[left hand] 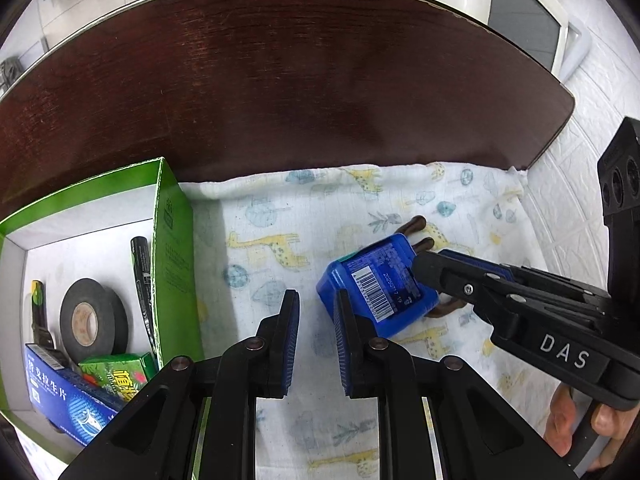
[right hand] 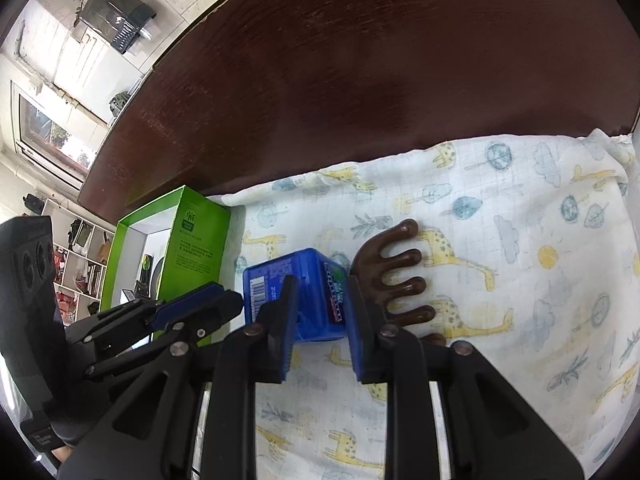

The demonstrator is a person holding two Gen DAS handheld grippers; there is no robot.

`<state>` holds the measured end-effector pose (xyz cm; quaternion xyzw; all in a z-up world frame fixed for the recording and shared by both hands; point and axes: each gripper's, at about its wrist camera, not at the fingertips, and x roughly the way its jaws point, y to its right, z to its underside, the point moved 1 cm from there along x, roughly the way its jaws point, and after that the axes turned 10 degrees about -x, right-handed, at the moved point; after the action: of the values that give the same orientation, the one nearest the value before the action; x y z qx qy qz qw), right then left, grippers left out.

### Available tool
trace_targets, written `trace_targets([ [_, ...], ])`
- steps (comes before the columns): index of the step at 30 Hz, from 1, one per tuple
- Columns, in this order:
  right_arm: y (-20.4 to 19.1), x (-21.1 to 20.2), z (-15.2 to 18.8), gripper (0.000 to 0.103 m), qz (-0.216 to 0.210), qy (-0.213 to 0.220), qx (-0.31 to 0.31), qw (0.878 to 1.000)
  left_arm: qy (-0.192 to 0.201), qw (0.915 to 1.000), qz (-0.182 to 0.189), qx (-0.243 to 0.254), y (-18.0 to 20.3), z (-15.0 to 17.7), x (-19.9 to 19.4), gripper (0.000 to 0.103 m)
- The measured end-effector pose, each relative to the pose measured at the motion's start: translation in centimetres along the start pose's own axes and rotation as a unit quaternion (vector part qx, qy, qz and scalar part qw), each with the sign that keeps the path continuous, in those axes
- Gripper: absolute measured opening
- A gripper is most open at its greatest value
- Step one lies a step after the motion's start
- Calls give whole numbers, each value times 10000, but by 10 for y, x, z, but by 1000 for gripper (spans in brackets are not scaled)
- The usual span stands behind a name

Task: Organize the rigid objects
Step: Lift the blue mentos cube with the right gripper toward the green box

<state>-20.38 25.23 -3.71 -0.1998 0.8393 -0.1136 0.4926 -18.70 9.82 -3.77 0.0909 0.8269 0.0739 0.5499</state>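
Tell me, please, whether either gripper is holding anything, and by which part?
The left gripper holds nothing. The tips of the right gripper meet the blue box at its end over the brown comb, but a real pinch cannot be told.

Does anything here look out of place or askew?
Yes. The blue box sits tilted on the giraffe cloth, propped partly on the brown wooden comb, not lying flat. Both are still outside the green box that holds the other items.
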Motion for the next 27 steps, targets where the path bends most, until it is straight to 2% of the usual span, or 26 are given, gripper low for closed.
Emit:
trace_targets([
  [8, -3, 6, 1, 24, -191, -101, -19, 9998, -100, 9999, -65, -52, -3, -1, 9, 16],
  [14, -11, 4, 6, 27, -115, -190, -231, 9995, -215, 9997, -120, 48, -2, 8, 16, 16],
  [18, -16, -1, 14, 28, -48, -219, -360, 9991, -143, 9995, -27, 287, 1, 13, 12, 11],
  [23, -13, -5, 24, 28, -168, -210, -309, 9992, -173, 9993, 118, 323, -1, 14, 10, 10],
  [27, -10, -5, 26, 28, -259, -220, -190, 9992, -186, 9992, 87, 347, 0, 15, 10, 10],
])
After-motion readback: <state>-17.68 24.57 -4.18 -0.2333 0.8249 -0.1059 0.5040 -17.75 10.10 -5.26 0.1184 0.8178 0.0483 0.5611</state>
